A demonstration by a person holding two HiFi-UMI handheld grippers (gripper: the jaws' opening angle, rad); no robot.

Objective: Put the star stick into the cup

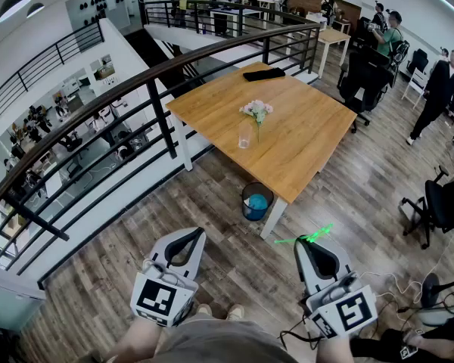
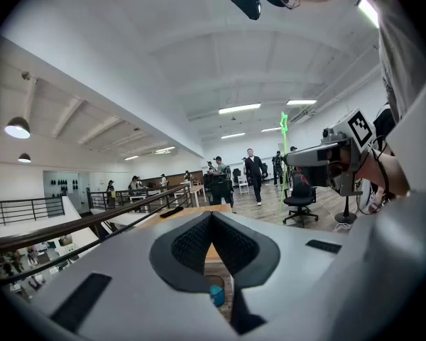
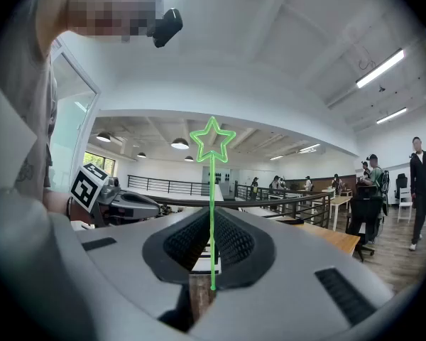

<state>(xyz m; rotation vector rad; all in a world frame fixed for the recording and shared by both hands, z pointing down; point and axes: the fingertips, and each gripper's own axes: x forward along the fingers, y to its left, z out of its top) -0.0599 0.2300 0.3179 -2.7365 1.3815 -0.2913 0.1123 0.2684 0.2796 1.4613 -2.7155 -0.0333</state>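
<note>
star stick (image 3: 212,183) pinched in the right gripper (image 3: 212,212)
jaws clamp its stem, star jutting out ahead; cup (image 1: 244,135) stands well apart on the table (image 1: 318,138); left gripper (image 2: 211,217) closed, empty.

In head view the star stick (image 1: 306,237) is blurred, its star indistinct.

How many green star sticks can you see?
1. The star stick is pinched in the right gripper, over the floor near the table. No other shows, though one could be hidden.
</note>
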